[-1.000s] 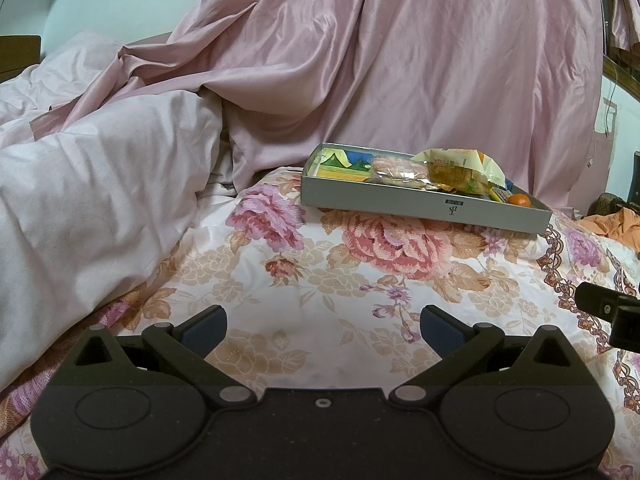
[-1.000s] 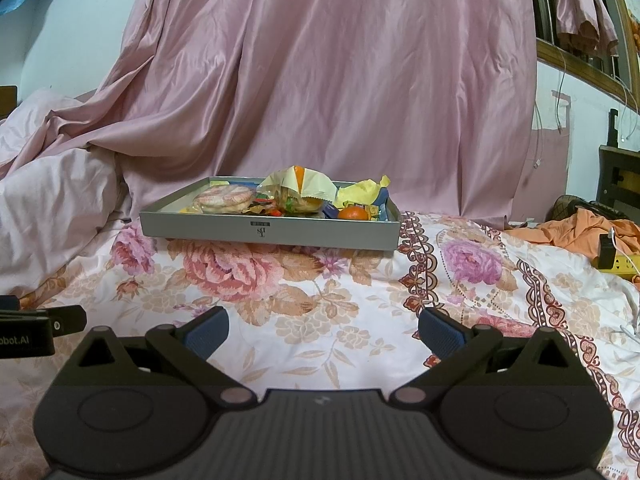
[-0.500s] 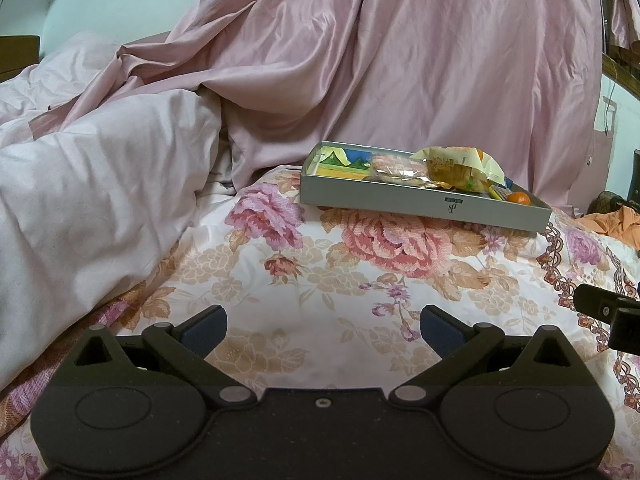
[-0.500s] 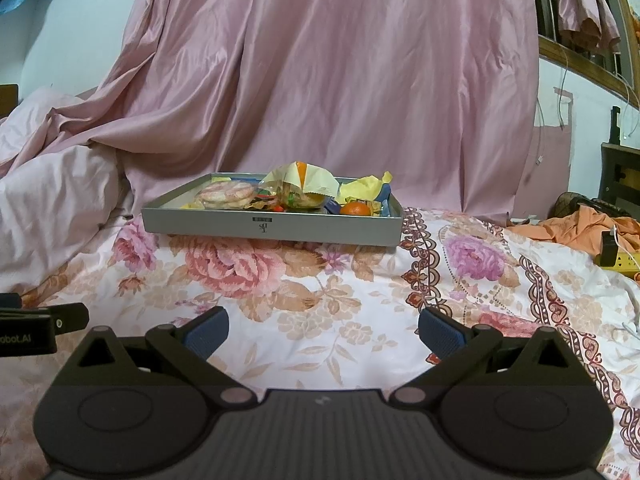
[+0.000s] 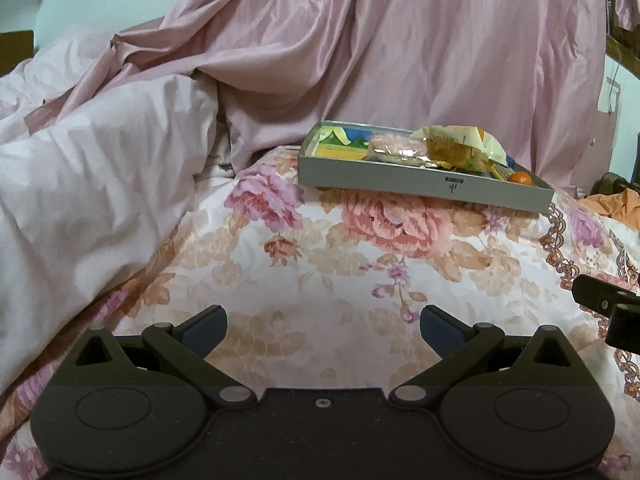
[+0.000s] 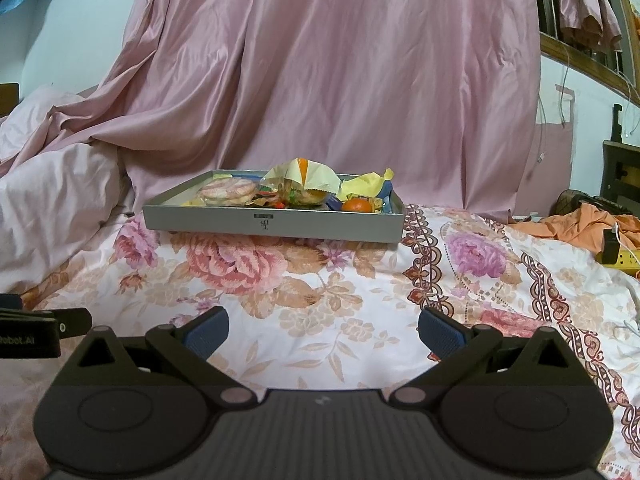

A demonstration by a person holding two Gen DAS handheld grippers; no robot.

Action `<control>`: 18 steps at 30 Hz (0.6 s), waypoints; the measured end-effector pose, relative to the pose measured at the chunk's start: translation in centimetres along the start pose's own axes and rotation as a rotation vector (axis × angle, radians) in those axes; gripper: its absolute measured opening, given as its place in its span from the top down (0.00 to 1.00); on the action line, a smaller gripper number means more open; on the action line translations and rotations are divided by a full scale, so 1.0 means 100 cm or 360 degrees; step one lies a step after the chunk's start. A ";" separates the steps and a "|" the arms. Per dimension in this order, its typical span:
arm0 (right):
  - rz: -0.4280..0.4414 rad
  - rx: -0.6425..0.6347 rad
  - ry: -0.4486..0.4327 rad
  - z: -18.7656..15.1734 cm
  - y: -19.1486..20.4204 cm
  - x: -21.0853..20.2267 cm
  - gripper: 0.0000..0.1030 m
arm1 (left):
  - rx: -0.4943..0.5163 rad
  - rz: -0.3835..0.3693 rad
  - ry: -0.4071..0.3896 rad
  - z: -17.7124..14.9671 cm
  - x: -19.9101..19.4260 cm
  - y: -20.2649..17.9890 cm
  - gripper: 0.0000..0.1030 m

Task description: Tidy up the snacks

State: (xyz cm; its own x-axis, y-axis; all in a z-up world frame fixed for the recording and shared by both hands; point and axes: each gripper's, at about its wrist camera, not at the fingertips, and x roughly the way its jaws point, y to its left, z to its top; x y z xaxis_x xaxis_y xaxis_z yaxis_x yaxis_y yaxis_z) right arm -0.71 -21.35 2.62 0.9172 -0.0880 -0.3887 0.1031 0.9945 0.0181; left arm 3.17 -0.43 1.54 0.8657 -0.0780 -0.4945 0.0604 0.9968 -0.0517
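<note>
A shallow grey tray (image 5: 400,178) (image 6: 224,226) lies on the floral bedspread, well ahead of both grippers. It holds a pink round packet (image 6: 228,191) (image 5: 394,145), a crinkled yellow wrapper (image 6: 304,174) (image 5: 460,142), a small orange fruit (image 6: 357,205) (image 5: 520,178) and more wrapped snacks. My left gripper (image 5: 323,328) is open and empty, low over the bedspread. Over the bed to its right, my right gripper (image 6: 323,330) is also open with nothing between its fingers. Each gripper's edge shows in the other's view.
A pale pink duvet (image 5: 88,184) is heaped on the left. A pink curtain (image 6: 360,72) hangs behind the tray. Orange clothing (image 6: 588,226) and a yellow power strip (image 6: 622,258) lie at the right. The floral bedspread (image 6: 320,280) stretches between grippers and tray.
Both views have drifted slightly; the tray sits a little higher in the right wrist frame than a second ago. Both grippers stay open and empty.
</note>
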 end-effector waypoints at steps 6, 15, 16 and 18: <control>0.0003 0.0003 0.0011 0.000 0.000 0.000 0.00 | -0.0030 0.0017 0.0017 0.000 0.002 0.003 0.01; 0.0007 0.0003 0.0020 -0.001 -0.001 0.000 0.00 | -0.0024 0.0022 0.0017 0.000 0.002 0.002 0.01; 0.0006 0.0004 0.0021 -0.001 -0.001 0.000 0.00 | -0.0024 0.0019 0.0016 0.000 0.002 0.002 0.01; 0.0006 0.0004 0.0026 -0.001 -0.001 0.001 0.00 | -0.0021 0.0021 0.0015 0.001 0.001 0.002 0.01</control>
State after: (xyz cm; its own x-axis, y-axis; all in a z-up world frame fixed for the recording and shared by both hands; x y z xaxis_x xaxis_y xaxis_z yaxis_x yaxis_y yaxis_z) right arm -0.67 -21.47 2.49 0.9111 -0.0833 -0.4037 0.1007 0.9947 0.0220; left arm 3.32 -0.27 1.51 0.8615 -0.0652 -0.5035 0.0425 0.9975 -0.0566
